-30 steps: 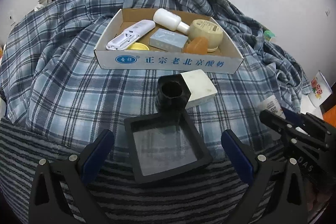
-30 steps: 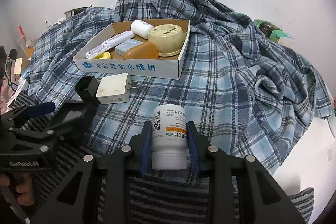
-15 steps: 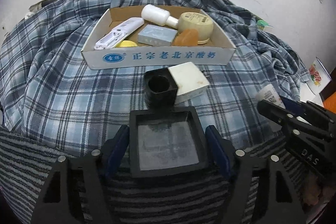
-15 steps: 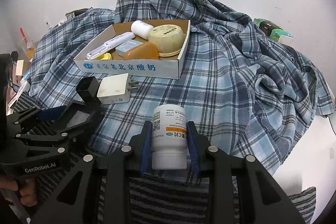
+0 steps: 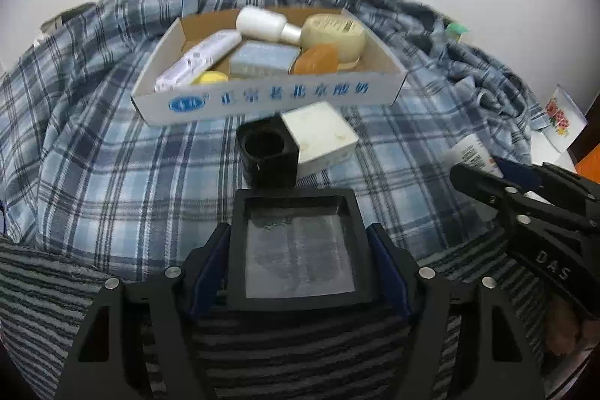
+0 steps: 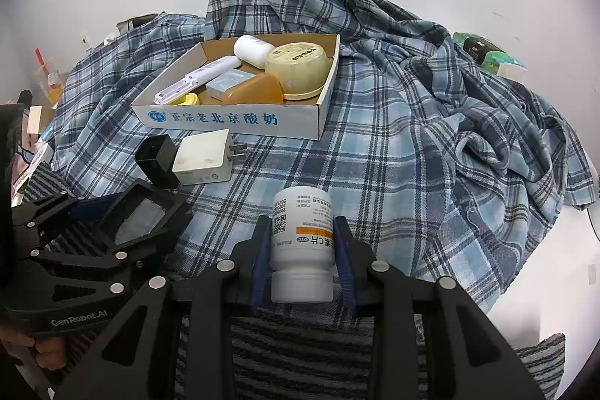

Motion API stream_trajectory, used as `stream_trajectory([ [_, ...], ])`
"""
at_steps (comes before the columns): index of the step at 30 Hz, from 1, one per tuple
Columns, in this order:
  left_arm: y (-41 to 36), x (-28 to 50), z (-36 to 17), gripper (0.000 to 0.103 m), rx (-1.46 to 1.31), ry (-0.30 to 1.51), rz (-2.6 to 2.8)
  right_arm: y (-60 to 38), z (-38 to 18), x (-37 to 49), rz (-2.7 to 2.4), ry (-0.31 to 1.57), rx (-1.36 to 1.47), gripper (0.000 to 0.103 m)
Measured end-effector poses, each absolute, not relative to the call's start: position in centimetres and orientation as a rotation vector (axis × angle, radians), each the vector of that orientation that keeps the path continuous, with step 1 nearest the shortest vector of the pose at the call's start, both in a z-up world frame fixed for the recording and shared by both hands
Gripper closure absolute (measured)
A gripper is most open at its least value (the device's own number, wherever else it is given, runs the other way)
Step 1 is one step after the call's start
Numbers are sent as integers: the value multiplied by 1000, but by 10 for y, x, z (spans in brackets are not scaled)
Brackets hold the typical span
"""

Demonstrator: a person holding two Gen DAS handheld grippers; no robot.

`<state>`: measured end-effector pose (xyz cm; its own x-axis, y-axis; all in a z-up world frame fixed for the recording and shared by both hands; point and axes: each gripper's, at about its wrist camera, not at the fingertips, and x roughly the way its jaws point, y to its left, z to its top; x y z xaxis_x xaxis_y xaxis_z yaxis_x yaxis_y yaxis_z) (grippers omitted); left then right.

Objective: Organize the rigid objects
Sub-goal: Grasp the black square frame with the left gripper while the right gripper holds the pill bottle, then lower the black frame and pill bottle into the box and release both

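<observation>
Left tool [image 5: 300, 265]: clamped on a flat black square frame [image 5: 298, 250] with a grey centre, its blue pads against both side edges.
Right tool [image 6: 303, 250]: clamped on a white pill bottle [image 6: 302, 242], cap toward the camera.
Black cube [image 5: 267, 152]: just ahead of the frame in the left tool, with a round hole on top, touching a white charger [image 5: 318, 135] on its right.
Cardboard box [image 5: 262, 98]: farther ahead of both tools, beyond the cube and charger, holding a cream round tub [image 5: 335, 34], a white bottle [image 5: 262, 23], an orange bar [image 5: 317, 59], a grey block [image 5: 262, 60] and a white stick-shaped gadget [image 5: 198, 60].
Surface: blue plaid cloth [image 6: 412, 145] under everything; striped fabric [image 5: 300, 351] right below the tools.
</observation>
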<state>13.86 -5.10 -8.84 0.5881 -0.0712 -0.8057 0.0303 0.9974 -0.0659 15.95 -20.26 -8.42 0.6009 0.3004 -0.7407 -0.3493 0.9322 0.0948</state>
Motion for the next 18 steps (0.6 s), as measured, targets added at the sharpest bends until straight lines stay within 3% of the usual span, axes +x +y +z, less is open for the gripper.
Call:
stream_trajectory([
  [9,-41,85,-45,30,-99,574,-134,-207,-63,138,399,672,-58,71],
  [18,-47,66,-28,30,-59,457,-144,-204,-42,113,409,483,-78,71],
])
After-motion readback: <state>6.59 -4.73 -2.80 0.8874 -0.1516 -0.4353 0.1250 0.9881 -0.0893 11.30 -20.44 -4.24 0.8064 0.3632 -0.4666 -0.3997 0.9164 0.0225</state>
